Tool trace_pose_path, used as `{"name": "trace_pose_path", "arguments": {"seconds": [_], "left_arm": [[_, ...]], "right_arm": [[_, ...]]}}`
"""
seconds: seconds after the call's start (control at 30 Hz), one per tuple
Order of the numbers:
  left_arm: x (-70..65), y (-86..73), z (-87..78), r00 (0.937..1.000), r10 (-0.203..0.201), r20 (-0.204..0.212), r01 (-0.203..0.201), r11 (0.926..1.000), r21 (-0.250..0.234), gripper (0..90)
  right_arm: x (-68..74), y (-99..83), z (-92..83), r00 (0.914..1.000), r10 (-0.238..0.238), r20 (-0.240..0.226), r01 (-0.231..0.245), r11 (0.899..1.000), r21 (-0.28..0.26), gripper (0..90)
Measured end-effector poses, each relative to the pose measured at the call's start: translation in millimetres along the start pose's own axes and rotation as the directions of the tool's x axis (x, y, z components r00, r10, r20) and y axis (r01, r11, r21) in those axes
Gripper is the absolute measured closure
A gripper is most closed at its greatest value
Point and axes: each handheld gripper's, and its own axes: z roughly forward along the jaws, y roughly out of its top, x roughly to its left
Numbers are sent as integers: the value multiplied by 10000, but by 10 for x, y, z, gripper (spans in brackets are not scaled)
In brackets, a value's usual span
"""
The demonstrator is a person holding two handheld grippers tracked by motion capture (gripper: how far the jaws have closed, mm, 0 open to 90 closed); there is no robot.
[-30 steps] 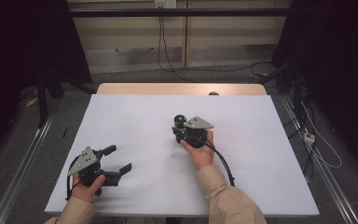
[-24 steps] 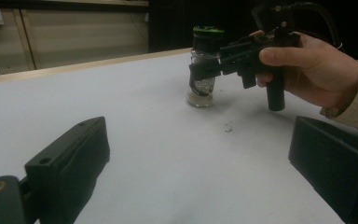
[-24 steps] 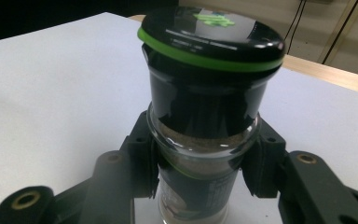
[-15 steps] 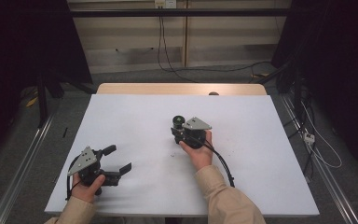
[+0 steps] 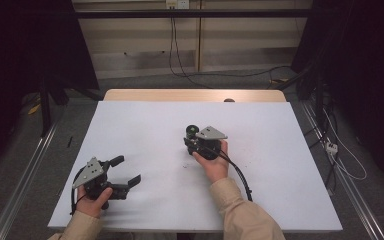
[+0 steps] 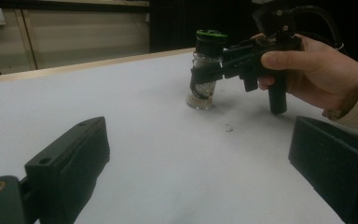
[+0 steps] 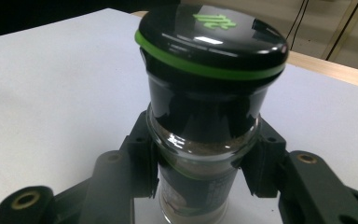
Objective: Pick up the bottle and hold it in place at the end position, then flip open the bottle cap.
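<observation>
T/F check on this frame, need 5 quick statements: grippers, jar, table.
1. The right gripper is shut on the jar. True.
2. The jar lies on its side. False: it stands upright on the white table, its base on the surface.
3. The left gripper holds a second jar. False: its jaws stand open with nothing between them.
4. The jar's lid is black with a green ring. True.
5. The two grippers touch each other. False: they are well apart, the left near the table's front left, the right near its middle.
</observation>
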Motion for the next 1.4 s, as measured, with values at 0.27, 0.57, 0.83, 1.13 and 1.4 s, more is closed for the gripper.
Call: {"name": "trace_pose_path", "arguments": {"seconds": [0.27, 0.57, 0.83, 1.13, 1.4], "left_arm": [[-12, 19, 23, 10000, 48, -75, -47, 10000, 51, 49], [-63, 117, 133, 10000, 22, 12, -22, 10000, -18, 43], [-106, 184, 278, 9999, -169, -7, 169, 9998, 115, 44], [-140, 186, 376, 9995, -318, 53, 316, 9986, 420, 44], [-145, 219, 421, 9989, -458, 93, 452, 9974, 558, 67]], "right_arm": [[-11, 3, -8, 9999, 88, -53, -88, 9999, 82, 538], [-23, 1, -3, 9999, 121, -121, -120, 9999, 87, 539], [-19, 0, 5, 9999, 69, -112, -68, 9999, 83, 539], [-22, -1, 8, 9999, 72, -109, -71, 9999, 73, 539], [-22, -4, 14, 9999, 82, -95, -81, 9999, 61, 539]]}}
